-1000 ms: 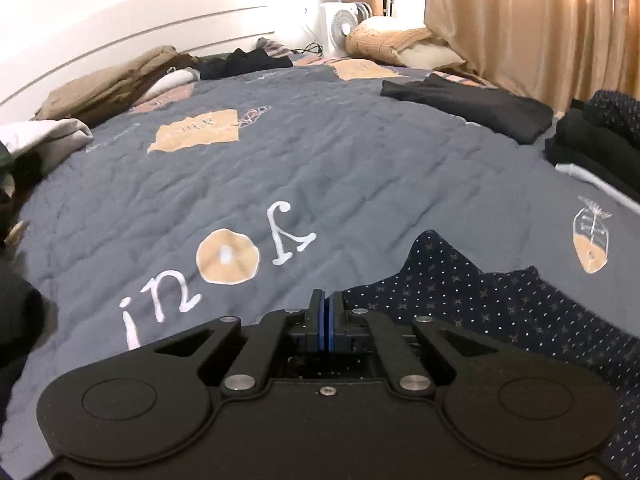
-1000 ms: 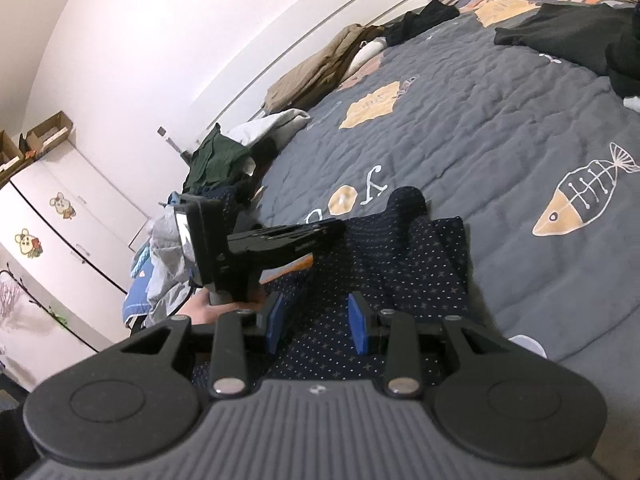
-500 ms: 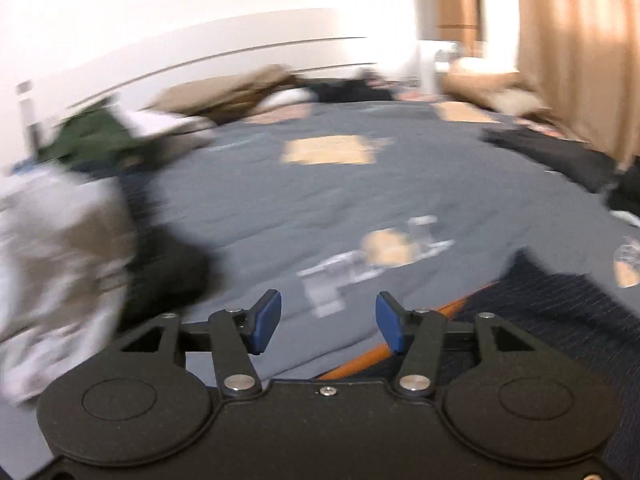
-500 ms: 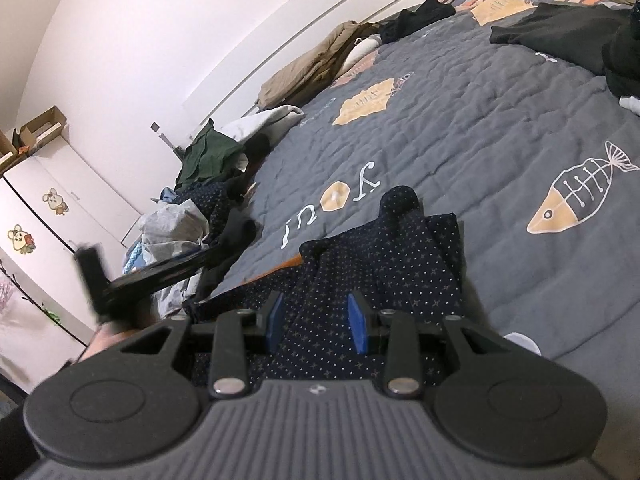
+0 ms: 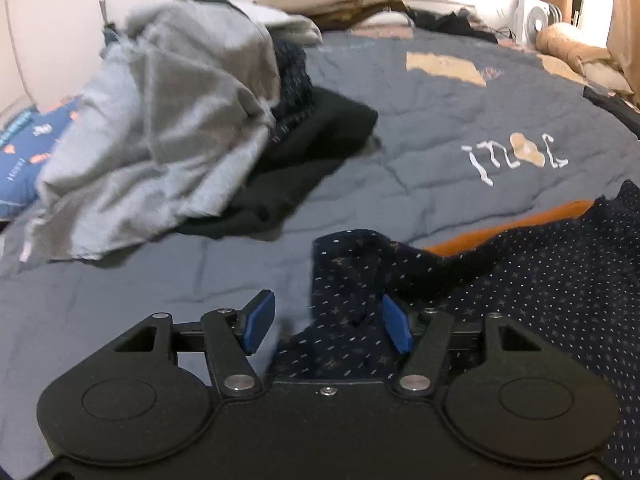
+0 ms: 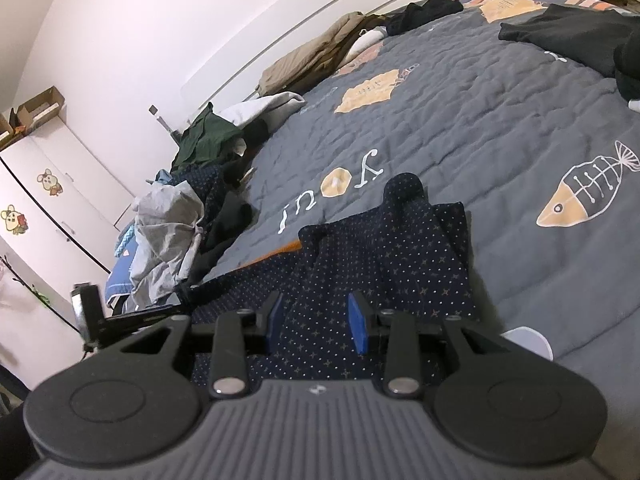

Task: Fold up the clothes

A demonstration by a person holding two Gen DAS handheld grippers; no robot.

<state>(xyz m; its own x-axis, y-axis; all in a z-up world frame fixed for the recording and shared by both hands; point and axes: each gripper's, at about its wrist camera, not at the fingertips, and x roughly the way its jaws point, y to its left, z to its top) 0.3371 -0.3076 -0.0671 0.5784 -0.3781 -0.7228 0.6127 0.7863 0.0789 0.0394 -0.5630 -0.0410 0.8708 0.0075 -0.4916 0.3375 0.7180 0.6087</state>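
Observation:
A dark navy garment (image 5: 540, 280) with small dots and stars lies rumpled on the grey quilt, an orange lining (image 5: 508, 224) showing at its edge. My left gripper (image 5: 328, 326) is open low over the garment's left corner, and a fold of the cloth rises between its blue pads (image 5: 396, 330). In the right wrist view the same navy garment (image 6: 384, 248) spreads ahead, and my right gripper (image 6: 316, 324) hovers open just above its near part. The left gripper's body (image 6: 132, 314) shows at the left of that view.
A heap of grey, black and navy clothes (image 5: 168, 120) sits left of the garment. Brown and black clothes (image 6: 320, 56) lie along the headboard, with black items (image 6: 568, 32) at the far right. The grey quilt (image 6: 480, 120) is bare beyond the garment. A white wardrobe (image 6: 52, 200) stands at the left.
My left gripper went from shut to open and swung left and down to the garment's left corner. The right gripper stayed open and barely moved.

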